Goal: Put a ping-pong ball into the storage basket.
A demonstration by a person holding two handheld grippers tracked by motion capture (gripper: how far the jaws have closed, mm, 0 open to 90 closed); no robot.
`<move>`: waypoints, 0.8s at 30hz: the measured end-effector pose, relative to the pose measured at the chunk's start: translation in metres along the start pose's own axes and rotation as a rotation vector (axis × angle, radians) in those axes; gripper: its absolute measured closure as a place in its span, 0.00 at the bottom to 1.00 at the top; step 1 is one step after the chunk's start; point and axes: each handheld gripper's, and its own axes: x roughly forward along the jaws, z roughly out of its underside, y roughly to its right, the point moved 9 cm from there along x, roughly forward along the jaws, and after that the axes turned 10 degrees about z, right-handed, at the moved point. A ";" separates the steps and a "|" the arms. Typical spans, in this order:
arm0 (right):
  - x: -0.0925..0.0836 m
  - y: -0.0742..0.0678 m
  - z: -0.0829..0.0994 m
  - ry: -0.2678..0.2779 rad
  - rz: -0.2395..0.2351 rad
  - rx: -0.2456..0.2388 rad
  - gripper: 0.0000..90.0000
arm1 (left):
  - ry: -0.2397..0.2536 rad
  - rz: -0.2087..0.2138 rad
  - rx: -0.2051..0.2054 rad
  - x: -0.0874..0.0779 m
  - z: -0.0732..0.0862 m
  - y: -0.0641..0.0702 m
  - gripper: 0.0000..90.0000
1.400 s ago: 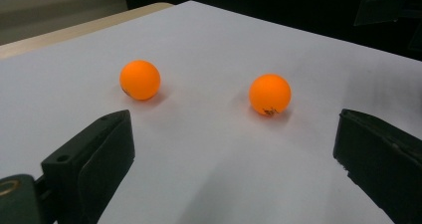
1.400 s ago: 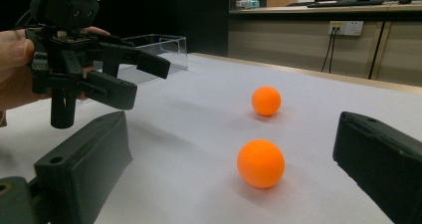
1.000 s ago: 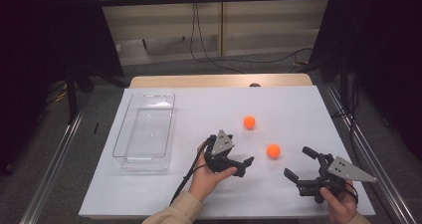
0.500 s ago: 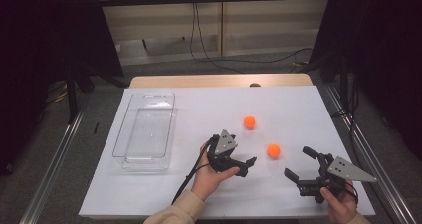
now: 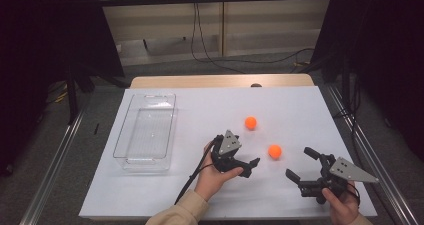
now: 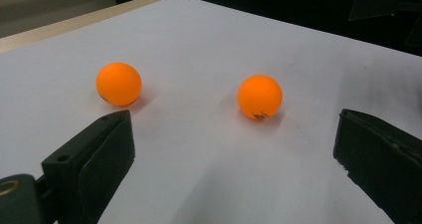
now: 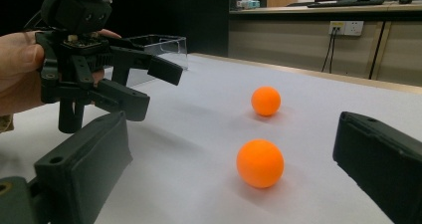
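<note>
Two orange ping-pong balls still out on the tabletop, nothing grabbed yet.

Left gripper (image 5: 249, 166) wide open and empty, aimed at the nearer ball (image 5: 274, 151) just ahead of it, toward the right half of the tabletop; right gripper (image 5: 302, 165) also spread wide and empty, sitting by the near right corner. Farther ball (image 5: 250, 123) around mid-tabletop, well apart from both. Clear plastic bin (image 5: 145, 135) along the left edge looks empty, so probably zero done and both balls left to move, if that's where they go. Can't read the tiny black print on the nearer ball; bin's clear walls hard to make out.
</note>
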 end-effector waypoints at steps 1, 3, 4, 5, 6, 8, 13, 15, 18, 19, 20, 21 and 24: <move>0.000 0.000 0.000 0.000 0.000 0.000 0.01 | 0.000 0.000 0.000 0.000 0.000 0.000 0.03; 0.000 0.000 0.000 0.000 0.000 -0.001 0.01 | -0.001 0.000 -0.003 0.001 0.000 0.000 0.03; 0.000 0.000 0.000 0.000 0.001 -0.001 0.01 | -0.005 0.002 -0.004 0.001 0.001 0.000 0.03; 0.000 0.000 0.000 0.000 0.000 0.000 0.01 | -0.006 0.003 -0.005 0.001 0.001 0.001 0.03; 0.000 0.000 0.000 0.000 0.000 0.000 0.01 | -0.006 0.003 -0.005 0.001 0.001 0.001 0.03; 0.000 0.000 0.000 0.000 0.000 0.000 0.01 | -0.001 0.003 -0.007 0.002 -0.001 0.001 0.03; 0.000 0.000 0.000 0.001 -0.001 0.000 0.01 | -0.007 0.008 -0.002 0.005 -0.001 0.002 0.03; 0.000 0.000 0.000 0.000 -0.001 0.001 0.01 | -0.010 0.013 -0.003 0.006 -0.001 0.002 0.03; 0.000 0.000 0.000 0.000 -0.001 0.002 0.01 | -0.010 0.013 -0.003 0.007 -0.001 0.002 0.03; 0.000 0.000 0.000 0.000 -0.001 0.001 0.01 | -0.011 0.014 -0.004 0.007 -0.001 0.002 0.03; 0.000 0.000 0.000 0.000 -0.002 0.000 0.01 | -0.011 0.014 -0.004 0.007 -0.001 0.002 0.03; 0.000 0.000 0.000 0.000 -0.001 -0.001 0.01 | -0.013 0.015 -0.003 0.008 -0.001 0.002 0.03; 0.000 0.000 0.000 0.000 -0.001 0.001 0.01 | -0.013 0.016 -0.006 0.009 -0.002 0.003 0.03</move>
